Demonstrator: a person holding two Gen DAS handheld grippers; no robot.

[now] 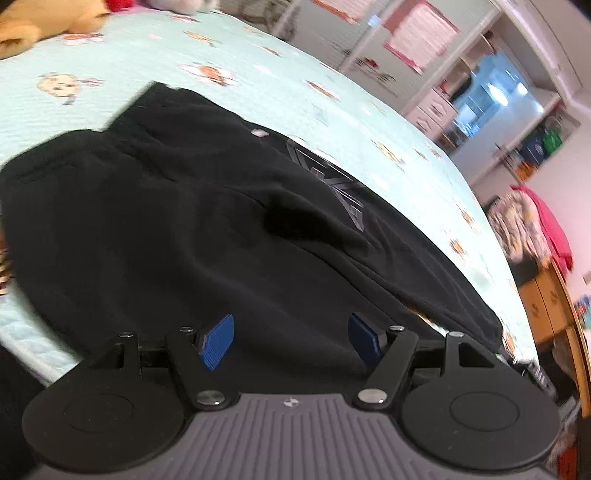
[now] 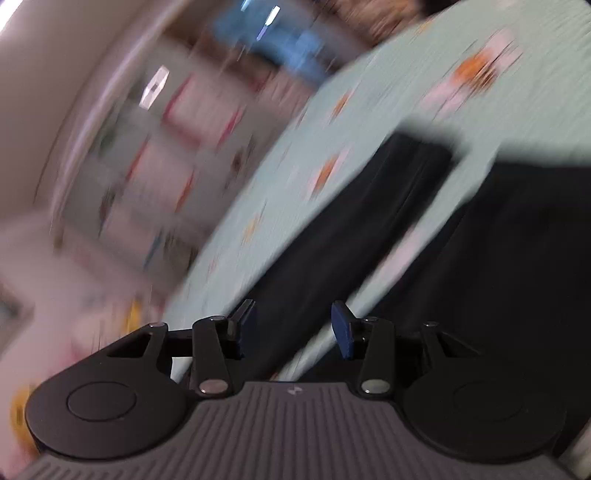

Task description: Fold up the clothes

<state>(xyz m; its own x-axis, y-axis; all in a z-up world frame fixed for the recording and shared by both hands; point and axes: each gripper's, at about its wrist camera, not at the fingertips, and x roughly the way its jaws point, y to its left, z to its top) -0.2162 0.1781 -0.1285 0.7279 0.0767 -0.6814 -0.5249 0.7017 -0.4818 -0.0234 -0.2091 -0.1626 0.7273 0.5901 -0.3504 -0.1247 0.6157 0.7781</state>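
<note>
Left wrist view: my left claw (image 1: 290, 341) hangs spread over black trousers (image 1: 207, 221) at frame centre; my right claw (image 2: 293, 328), parted and empty, should square hems before pinching.

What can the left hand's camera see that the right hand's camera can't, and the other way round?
Only the left wrist view shows the grey logo on the black garment, a yellow plush toy at the far end, and a red cloth over wooden furniture.

Only the right wrist view, heavily blurred, shows two dark fabric parts with a strip of bedspread between them.

Both show the garment, the pale green patterned bedspread, shelving beyond, and open blue-padded jaws holding nothing.
</note>
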